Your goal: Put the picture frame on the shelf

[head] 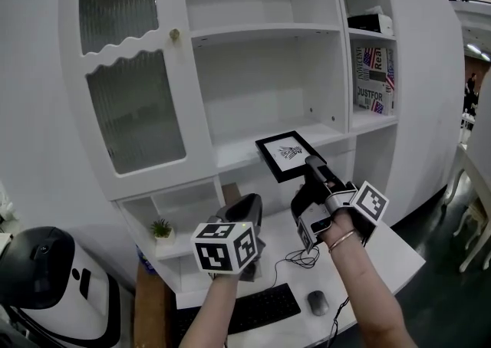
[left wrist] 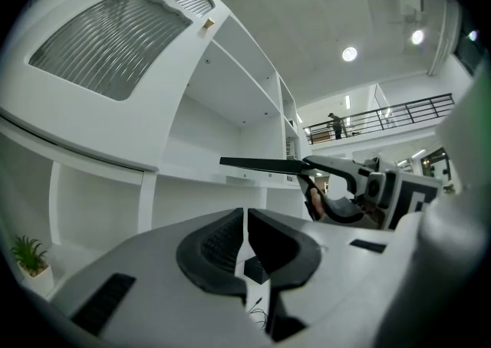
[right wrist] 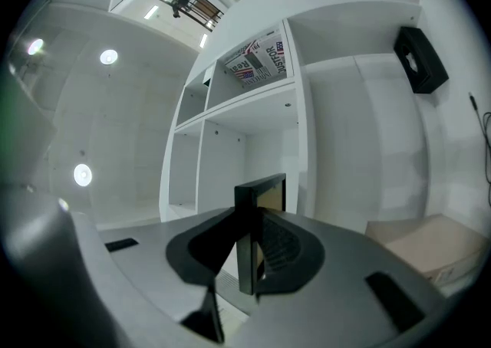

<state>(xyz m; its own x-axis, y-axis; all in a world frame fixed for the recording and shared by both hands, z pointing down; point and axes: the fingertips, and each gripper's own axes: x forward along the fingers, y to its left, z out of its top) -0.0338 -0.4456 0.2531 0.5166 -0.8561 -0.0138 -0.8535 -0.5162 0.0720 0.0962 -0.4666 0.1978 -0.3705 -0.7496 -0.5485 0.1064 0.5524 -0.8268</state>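
Right tool (right wrist: 247, 262) clamping picture frame (right wrist: 257, 220), white shelf (right wrist: 253, 109) ahead

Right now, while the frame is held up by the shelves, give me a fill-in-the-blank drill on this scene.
1. The right gripper has its fingers shut on the ____.
2. The left gripper has its fingers shut on ____.
3. On the desk, the mouse lies just right of the ____.
Missing words: picture frame; nothing; keyboard.
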